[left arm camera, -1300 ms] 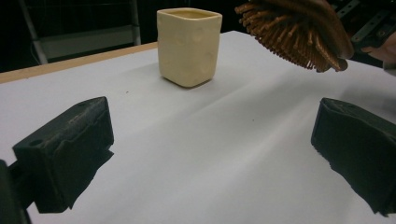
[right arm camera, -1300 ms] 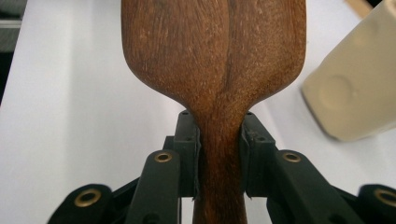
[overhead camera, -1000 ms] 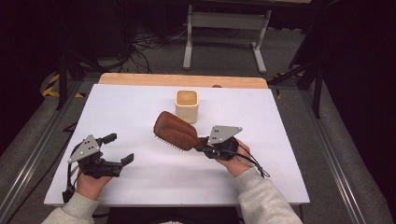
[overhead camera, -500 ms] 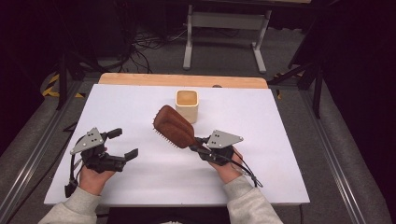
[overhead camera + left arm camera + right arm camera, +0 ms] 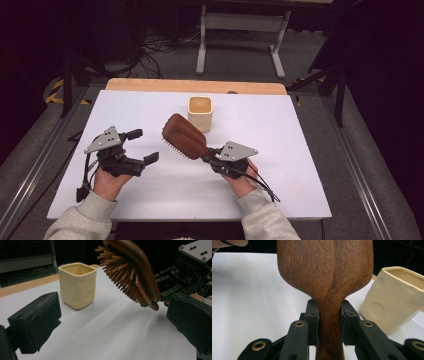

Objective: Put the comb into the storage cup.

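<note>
Hairbrush (image 5: 184,136), brown wood, sits mid-table in the high view, lifted off the white table (image 5: 300,165) w/ head tilted up-left, just in front of the cream cup (image 5: 200,113). Right gripper (image 5: 212,156) clamps its handle; left gripper (image 5: 142,146) off to the left, jaws wide apart, nothing btwn them.

Left gripper view: bristles (image 5: 125,277) point down toward the table, cup (image 5: 77,285) standing upright beside.

Right gripper view: both pads (image 5: 313,322) pressed tight on the brush neck (image 5: 329,322); cup (image 5: 394,300) at right.

the left gripper (image 5: 142,146) has lifted off the table toward the hairbrush (image 5: 184,136).
</note>
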Demonstrator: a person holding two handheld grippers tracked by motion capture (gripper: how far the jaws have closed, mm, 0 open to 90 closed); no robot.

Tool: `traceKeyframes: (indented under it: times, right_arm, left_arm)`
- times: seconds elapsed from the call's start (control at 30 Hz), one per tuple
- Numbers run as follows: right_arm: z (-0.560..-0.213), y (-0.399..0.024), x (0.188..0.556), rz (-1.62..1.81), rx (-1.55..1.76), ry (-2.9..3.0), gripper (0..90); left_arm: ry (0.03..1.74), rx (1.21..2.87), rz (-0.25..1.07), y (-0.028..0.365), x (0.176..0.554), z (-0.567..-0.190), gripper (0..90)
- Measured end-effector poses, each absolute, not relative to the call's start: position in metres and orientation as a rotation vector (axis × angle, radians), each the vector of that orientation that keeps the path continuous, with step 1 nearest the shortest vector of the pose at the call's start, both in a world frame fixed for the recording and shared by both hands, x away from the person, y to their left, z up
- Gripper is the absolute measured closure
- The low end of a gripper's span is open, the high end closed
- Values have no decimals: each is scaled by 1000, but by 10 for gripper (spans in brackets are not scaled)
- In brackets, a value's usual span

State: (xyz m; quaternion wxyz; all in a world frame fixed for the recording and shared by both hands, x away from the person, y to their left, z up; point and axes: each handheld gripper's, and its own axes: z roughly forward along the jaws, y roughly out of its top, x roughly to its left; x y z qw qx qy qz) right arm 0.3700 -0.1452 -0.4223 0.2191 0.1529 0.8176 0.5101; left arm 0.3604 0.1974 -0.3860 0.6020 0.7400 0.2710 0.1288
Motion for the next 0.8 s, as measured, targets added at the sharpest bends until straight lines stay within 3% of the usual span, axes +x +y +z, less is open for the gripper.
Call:
traceKeyframes:
  times: [0.8]
  right_arm:
    - [-422,-143,367,1405,393,2245,723]
  left_arm:
    - [588,1853,218,137,382,-371,56]
